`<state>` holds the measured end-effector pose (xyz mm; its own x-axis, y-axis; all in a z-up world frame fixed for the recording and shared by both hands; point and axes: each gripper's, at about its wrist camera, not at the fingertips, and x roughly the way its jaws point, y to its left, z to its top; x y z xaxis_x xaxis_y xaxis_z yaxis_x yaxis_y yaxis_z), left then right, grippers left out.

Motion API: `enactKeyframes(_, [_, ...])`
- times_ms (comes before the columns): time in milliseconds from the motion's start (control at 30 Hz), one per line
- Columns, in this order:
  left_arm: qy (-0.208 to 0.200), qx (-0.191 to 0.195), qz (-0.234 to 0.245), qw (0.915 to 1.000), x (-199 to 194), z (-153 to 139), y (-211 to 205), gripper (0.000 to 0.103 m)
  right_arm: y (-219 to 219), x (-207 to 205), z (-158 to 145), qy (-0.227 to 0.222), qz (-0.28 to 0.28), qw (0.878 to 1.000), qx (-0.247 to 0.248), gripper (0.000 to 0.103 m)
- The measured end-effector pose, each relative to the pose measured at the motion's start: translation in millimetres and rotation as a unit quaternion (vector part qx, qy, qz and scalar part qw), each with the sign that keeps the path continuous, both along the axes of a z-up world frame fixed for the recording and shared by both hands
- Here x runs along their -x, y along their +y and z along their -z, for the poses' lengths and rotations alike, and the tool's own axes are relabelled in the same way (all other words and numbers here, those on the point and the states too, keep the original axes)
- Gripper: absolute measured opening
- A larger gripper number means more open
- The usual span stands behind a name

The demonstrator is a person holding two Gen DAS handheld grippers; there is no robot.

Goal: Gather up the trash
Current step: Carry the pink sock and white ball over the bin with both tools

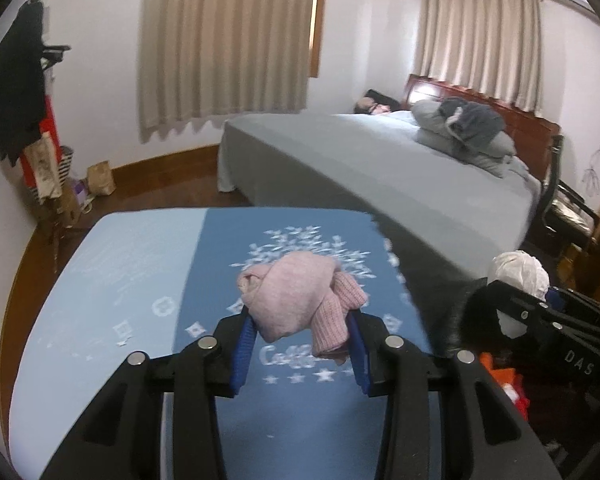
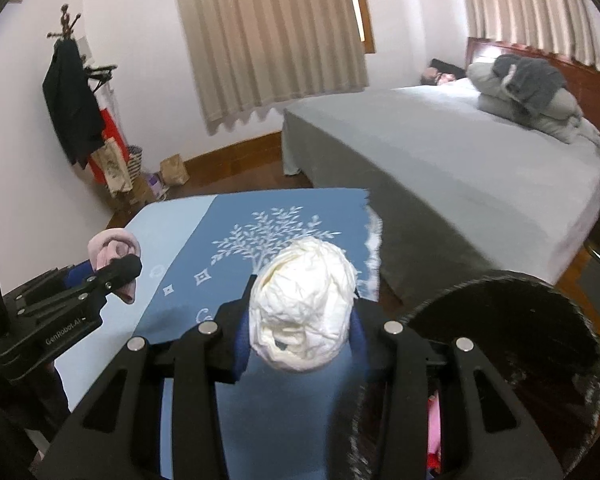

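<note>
My left gripper [image 1: 300, 320] is shut on a pink knitted cloth wad [image 1: 300, 300] and holds it above the blue table cloth [image 1: 140, 280]. It also shows in the right wrist view [image 2: 116, 268], at the left, with the pink wad [image 2: 114, 250] between its fingers. My right gripper [image 2: 300, 316] is shut on a crumpled white paper ball [image 2: 304, 300], held above the table's right part. In the left wrist view the paper ball [image 1: 520, 272] shows at the right. A black round bin [image 2: 512, 344] stands just right of the right gripper, with coloured trash inside.
A bed with a grey sheet [image 1: 400, 168] stands beyond the table, with pillows [image 1: 464, 132] at its head. A coat rack with dark clothes [image 1: 16, 92] and paper bags [image 1: 100, 180] stand by the left wall. Curtains [image 1: 228, 40] hang behind.
</note>
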<state>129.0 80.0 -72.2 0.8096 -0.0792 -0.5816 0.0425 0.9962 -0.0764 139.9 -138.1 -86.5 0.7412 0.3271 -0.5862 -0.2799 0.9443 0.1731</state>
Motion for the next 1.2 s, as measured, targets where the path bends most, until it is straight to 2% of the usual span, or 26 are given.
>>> enactKeyframes(433, [-0.028,-0.003,0.077,0.9966,30,-32,-70,0.041,-71,55,-26,-0.031,0.056,0.998,-0.011,0.040])
enactKeyframes(1200, [-0.056,-0.010,0.161,0.9853,51,-52,-148,0.041,-136,101,-47,-0.064,0.123,0.990,-0.007,0.040])
